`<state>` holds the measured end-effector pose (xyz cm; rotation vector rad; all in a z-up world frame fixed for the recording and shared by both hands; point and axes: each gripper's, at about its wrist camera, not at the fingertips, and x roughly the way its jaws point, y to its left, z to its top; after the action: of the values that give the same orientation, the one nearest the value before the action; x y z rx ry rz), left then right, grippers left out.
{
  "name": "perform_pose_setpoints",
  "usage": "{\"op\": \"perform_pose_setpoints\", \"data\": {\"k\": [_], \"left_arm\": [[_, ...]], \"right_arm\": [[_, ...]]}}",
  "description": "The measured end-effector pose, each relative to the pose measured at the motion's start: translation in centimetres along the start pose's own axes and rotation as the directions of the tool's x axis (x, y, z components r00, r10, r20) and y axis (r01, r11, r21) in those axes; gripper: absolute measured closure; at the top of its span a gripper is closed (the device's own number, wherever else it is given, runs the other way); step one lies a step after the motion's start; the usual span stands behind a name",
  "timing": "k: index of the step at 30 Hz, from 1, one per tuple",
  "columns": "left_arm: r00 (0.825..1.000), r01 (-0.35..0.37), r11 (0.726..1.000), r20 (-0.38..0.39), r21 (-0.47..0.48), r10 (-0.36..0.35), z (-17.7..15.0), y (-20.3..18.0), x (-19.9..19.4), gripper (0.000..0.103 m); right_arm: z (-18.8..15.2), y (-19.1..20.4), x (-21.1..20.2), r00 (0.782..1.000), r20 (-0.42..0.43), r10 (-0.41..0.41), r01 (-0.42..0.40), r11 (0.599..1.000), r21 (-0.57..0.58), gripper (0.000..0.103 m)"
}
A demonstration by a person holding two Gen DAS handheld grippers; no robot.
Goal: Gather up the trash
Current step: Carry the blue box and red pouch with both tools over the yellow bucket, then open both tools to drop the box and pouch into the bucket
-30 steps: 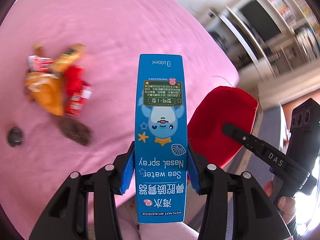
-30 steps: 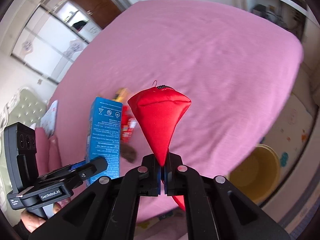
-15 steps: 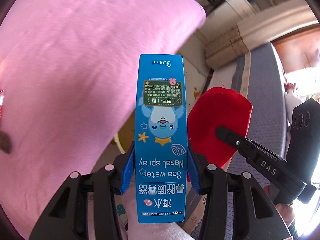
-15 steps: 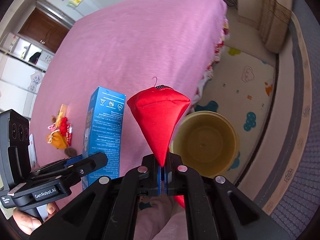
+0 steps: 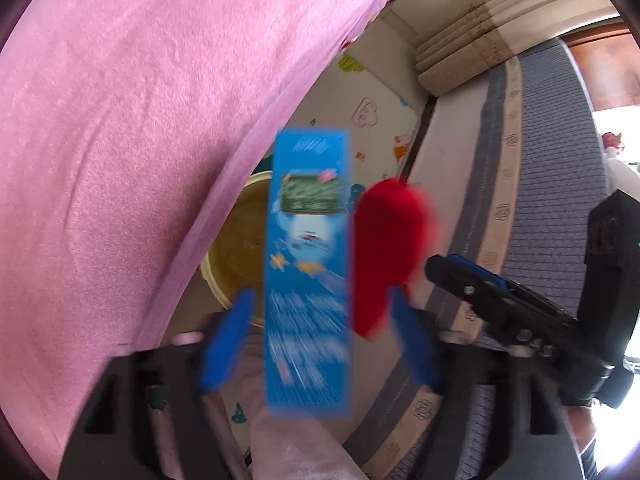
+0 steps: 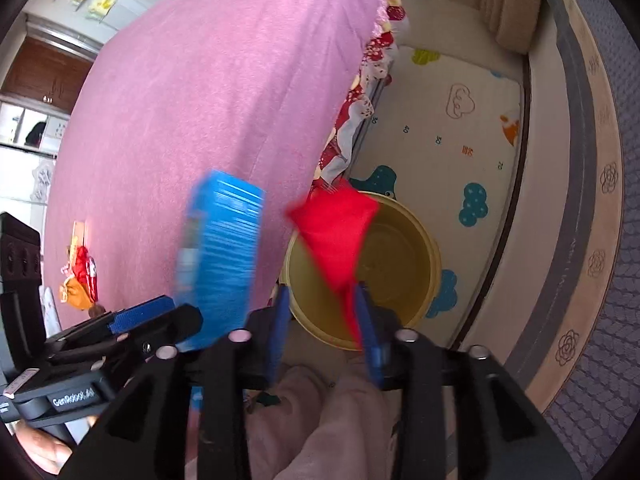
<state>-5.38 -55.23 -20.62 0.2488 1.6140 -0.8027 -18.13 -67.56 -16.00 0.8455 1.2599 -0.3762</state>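
My left gripper (image 5: 318,340) is open, its blue pads apart from the blurred blue nasal-spray box (image 5: 308,268) between them; the box hangs loose over the yellow bucket (image 5: 236,256). My right gripper (image 6: 322,332) is open too; the red cloth pouch (image 6: 336,236) is blurred between its spread fingers, above the yellow bucket (image 6: 400,256) on the floor. The box also shows in the right wrist view (image 6: 220,256), and the pouch in the left wrist view (image 5: 388,252).
The pink bed (image 6: 208,92) fills the left side, with a small pile of snack wrappers (image 6: 80,276) left on it. A patterned play mat (image 6: 460,128) covers the floor around the bucket. A grey carpet strip (image 5: 548,184) runs along the right.
Both grippers swung from the bed to above the bucket, then opened. The box and the pouch, held tight before, are loose and blurred.
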Motion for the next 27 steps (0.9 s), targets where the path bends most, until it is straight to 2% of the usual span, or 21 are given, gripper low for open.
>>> {"op": "perform_pose_setpoints", "data": {"k": [5,9,14,20,24,27], "left_arm": [[0.997,-0.054,0.998,-0.049,0.04,0.056,-0.1,-0.8,2.1,0.021],[0.998,-0.044,0.999,-0.051,0.026,0.046,-0.2,-1.2,2.7,0.021],[0.999,-0.035,0.999,-0.028,-0.002,0.035,0.1,-0.4,1.4,0.02],[0.998,-0.01,0.998,0.054,-0.066,0.013,-0.1,2.0,-2.6,0.02],[0.992,-0.007,0.985,0.124,-0.17,0.029,-1.0,6.0,-6.4,0.02],[0.984,0.003,0.964,0.171,-0.266,0.044,-2.4,10.0,-9.5,0.02]], "right_arm": [[-0.2,-1.6,0.1,1.0,-0.006,-0.013,0.014,1.0,0.026,0.067],[-0.4,-2.0,0.2,1.0,-0.013,-0.02,0.02,0.999,0.031,0.068],[-0.2,-1.1,-0.5,1.0,-0.008,-0.013,0.014,1.0,0.015,0.068],[0.7,3.4,-2.1,1.0,0.007,-0.003,0.003,0.996,-0.089,0.068],[0.9,7.7,-2.0,1.0,-0.017,0.02,-0.023,0.986,-0.163,0.068],[0.4,12.2,-1.4,0.998,-0.046,0.04,-0.049,0.97,-0.24,0.068]]}}
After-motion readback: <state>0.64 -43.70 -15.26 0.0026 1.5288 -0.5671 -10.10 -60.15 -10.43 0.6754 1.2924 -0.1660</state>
